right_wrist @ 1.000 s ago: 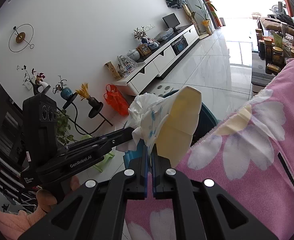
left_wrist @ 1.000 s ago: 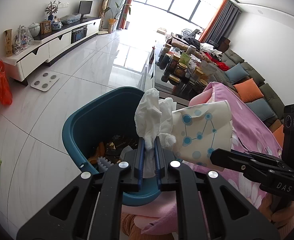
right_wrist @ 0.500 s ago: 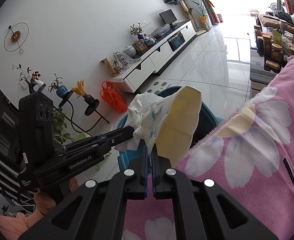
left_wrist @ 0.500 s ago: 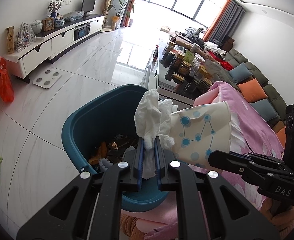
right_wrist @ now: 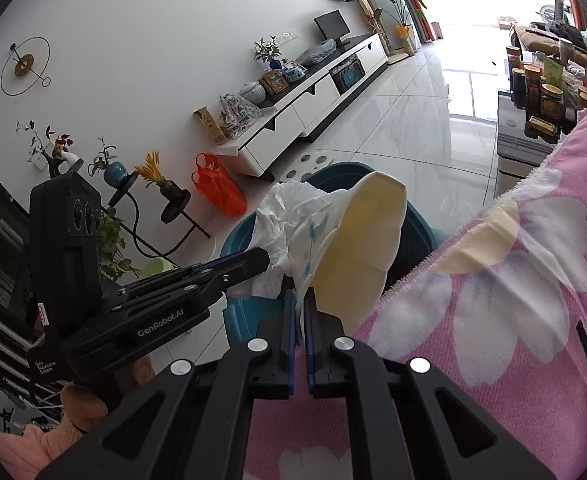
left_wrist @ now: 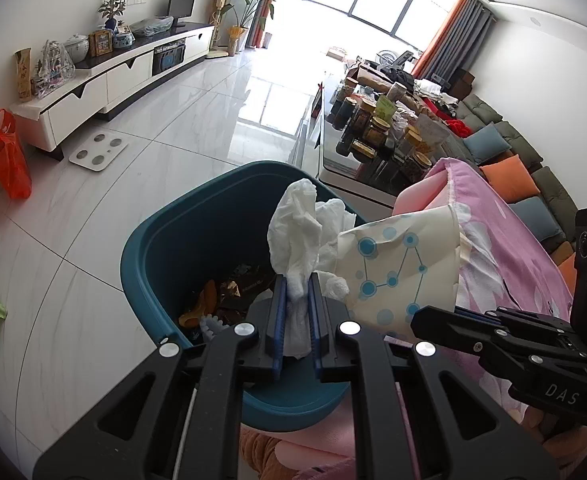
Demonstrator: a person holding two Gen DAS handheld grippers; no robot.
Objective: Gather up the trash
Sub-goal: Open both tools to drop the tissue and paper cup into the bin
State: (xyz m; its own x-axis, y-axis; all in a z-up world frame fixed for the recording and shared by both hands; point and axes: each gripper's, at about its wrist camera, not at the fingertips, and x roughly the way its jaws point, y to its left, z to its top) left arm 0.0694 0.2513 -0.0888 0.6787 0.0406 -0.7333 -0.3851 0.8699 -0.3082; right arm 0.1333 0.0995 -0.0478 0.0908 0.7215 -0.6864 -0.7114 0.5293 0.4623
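Disposal is the step in hand: 2 pieces of trash hang over the mouth of the teal waste bin (left_wrist: 161,248), which stands on the white tiled floor beside a pink flowered blanket (left_wrist: 509,256). The left tongs (left_wrist: 296,304) are clamped on a crumpled white tissue (left_wrist: 293,236), its tail squeezed between the blue pads and its loose bulk rising above them, directly over the bin's opening. The right tongs (right_wrist: 300,312) are closed on the lower edge of a cream wrapper printed with blue dots and lines (left_wrist: 397,268), which fans upward and lies against the tissue; from the right wrist view its plain yellowish side (right_wrist: 357,256) faces the camera, and it sits above the bin's near rim by the blanket edge. Inside the bin, earlier rubbish such as orange peel and dark scraps already lies at the bottom (left_wrist: 213,300). Judging from this, the next move calls for both pairs of tongs to open over the bin so each piece falls in. The wrapper looks closer to the rim, so it may need carrying a little further over the opening first, or it could slide onto the blanket.
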